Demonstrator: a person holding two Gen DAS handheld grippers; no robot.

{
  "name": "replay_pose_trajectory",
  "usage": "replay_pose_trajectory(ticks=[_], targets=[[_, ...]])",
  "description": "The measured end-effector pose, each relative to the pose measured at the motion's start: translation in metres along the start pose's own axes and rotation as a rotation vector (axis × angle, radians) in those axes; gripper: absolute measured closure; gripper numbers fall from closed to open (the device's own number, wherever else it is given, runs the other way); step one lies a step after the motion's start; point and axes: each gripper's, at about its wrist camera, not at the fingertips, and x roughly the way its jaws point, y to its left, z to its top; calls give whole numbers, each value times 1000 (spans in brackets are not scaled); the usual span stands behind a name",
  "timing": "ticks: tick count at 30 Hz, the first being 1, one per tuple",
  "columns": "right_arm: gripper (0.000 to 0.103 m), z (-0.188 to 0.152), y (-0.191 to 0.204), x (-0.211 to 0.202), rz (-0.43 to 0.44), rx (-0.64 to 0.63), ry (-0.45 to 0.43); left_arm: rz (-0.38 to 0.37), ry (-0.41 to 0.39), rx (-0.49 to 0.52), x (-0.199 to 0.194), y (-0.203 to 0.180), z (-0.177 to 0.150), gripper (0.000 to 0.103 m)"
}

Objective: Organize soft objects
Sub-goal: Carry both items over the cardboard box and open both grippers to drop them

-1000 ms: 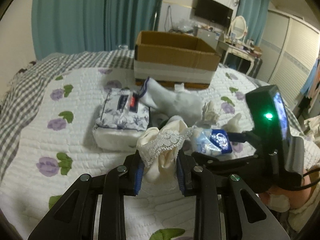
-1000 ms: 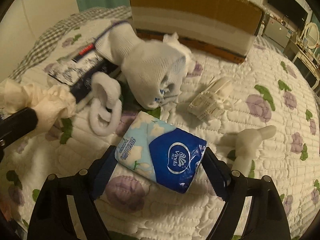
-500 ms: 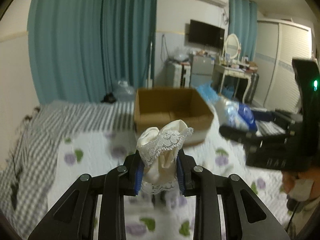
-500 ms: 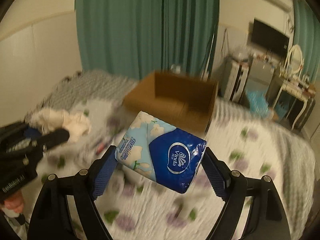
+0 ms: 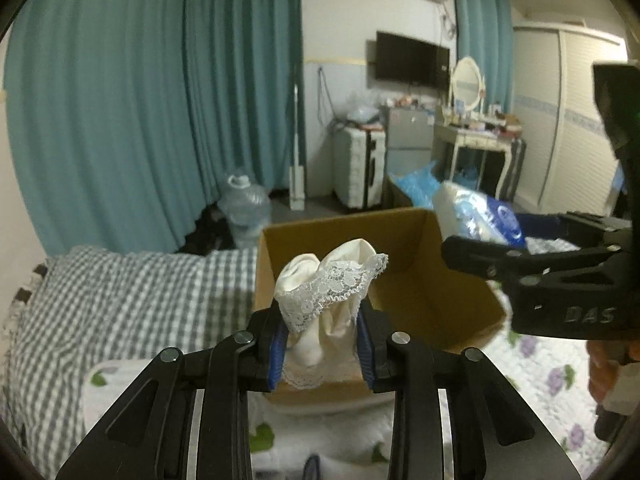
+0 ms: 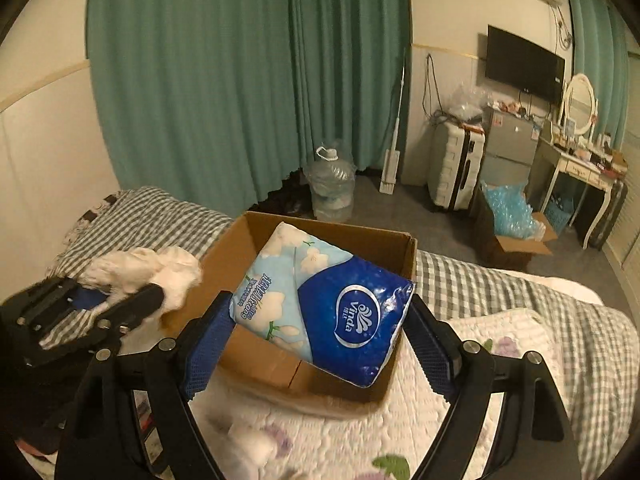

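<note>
1. Both grippers have come up off the quilt since a second ago and now hang by the cardboard box [image 6: 320, 364].
2. The left gripper [image 5: 322, 344] squeezes a cream lace sock [image 5: 326, 304] tight between its blue pads [image 5: 277, 350].
3. The right gripper [image 6: 316, 336] is clamped on a blue Vinda tissue pack [image 6: 324, 304], held over the open box.
4. The box sits on the flowered white quilt [image 6: 500, 344], next to a gray checked blanket [image 5: 120, 292].
5. Only the right view looks down into the box; the pack hides most of its floor.
6. Only the left view shows the lace edge clearly.
</note>
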Motion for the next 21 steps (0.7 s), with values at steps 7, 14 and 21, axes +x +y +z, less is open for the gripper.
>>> replay_pose_trajectory(ticks=[7, 14, 21], targets=[[6, -1, -16, 39, 12, 37, 0, 66, 3, -31, 31, 3, -1, 20], [3, -3, -27, 26, -10, 51, -41, 94, 21, -39, 20, -2, -1, 20], [2, 13, -25, -51, -52, 15, -131, 103, -82, -35, -56, -17, 28, 20]])
